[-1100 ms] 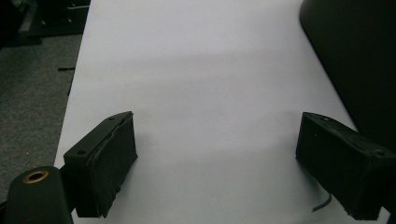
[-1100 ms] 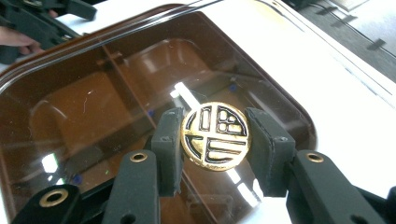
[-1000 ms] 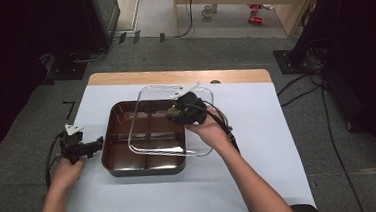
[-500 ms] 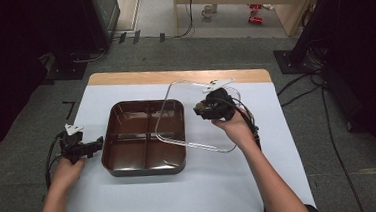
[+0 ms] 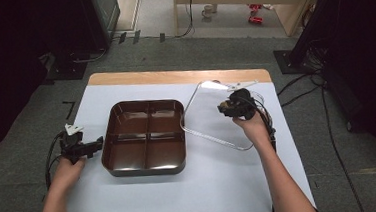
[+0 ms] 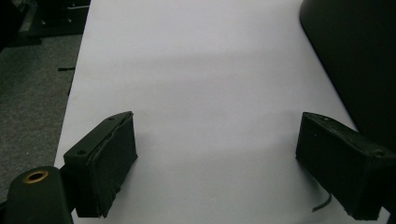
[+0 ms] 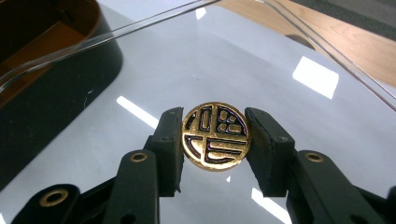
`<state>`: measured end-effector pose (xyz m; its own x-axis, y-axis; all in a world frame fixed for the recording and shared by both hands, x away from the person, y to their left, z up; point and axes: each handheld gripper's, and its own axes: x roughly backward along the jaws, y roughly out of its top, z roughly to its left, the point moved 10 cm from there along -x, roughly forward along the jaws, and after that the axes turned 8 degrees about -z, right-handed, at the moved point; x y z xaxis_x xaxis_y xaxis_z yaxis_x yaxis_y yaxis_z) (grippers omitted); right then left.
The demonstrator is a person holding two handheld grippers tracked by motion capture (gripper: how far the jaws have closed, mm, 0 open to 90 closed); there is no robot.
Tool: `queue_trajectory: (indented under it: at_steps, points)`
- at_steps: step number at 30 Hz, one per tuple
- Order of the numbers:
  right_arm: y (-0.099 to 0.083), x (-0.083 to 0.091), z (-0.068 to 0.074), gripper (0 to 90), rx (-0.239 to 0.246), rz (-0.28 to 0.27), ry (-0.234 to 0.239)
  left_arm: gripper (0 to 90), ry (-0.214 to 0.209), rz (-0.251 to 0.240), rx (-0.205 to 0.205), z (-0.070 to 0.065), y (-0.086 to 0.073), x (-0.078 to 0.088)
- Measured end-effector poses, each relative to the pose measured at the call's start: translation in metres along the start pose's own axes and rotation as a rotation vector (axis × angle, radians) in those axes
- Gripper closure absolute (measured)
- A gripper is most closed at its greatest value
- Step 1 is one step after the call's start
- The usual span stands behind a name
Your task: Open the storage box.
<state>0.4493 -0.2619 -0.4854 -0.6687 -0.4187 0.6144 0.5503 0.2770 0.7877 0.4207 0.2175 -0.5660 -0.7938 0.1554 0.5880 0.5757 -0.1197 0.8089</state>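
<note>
My right hand-held gripper (image 7: 215, 140) clamps the lid (image 5: 211, 115) by its gold knob (image 7: 215, 138), beside the tray (image 5: 145, 137); left hand-held gripper (image 6: 219, 168) gapes empty over the tabletop (image 6: 196, 84).

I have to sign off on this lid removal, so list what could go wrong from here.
1. The right gripper holds the clear lid only by its round gold knob; the wide lid may swing or slip out.
2. The lid's near edge is close to the brown four-compartment tray; it could catch the rim and drag the tray.
3. The left gripper sits beside the tray with jaws open, so nothing steadies it.
</note>
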Motion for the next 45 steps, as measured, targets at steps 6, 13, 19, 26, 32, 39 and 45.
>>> queue_trajectory:
  at_steps: [6, 13, 19, 26, 32, 39, 45]
  points:
    - [-0.011, 0.0, -0.017, 58.8, -0.045, 0.003, -0.022, 12.2, 0.0, 0.0, 0.0, 0.0, 0.0, 0.0]
    - [-0.026, -0.008, -0.037, 58.8, -0.053, 0.023, -0.075, 12.1, 0.0, 0.0, 0.0, 0.0, 0.0, 0.0]
    - [-0.038, -0.022, -0.048, 58.8, -0.088, 0.041, -0.106, 12.1, 0.0, 0.0, 0.0, 0.0, 0.0, 0.0]
    - [-0.045, -0.029, -0.058, 58.8, -0.11, 0.048, -0.138, 12.1, 0.0, 0.0, 0.0, 0.0, 0.0, 0.0]
    - [-0.051, -0.031, -0.06, 58.7, -0.116, 0.041, -0.156, 12.1, 0.0, 0.0, 0.0, 0.0, 0.0, 0.0]
    - [-0.048, -0.028, -0.059, 46.9, -0.191, 0.018, -0.107, 12.2, 0.0, -0.001, 0.0, 0.0, 0.0, 0.0]
    - [-0.04, -0.018, -0.052, 37.9, -0.185, 0.003, -0.093, 12.1, 0.001, -0.001, 0.0, 0.0, 0.0, 0.0]
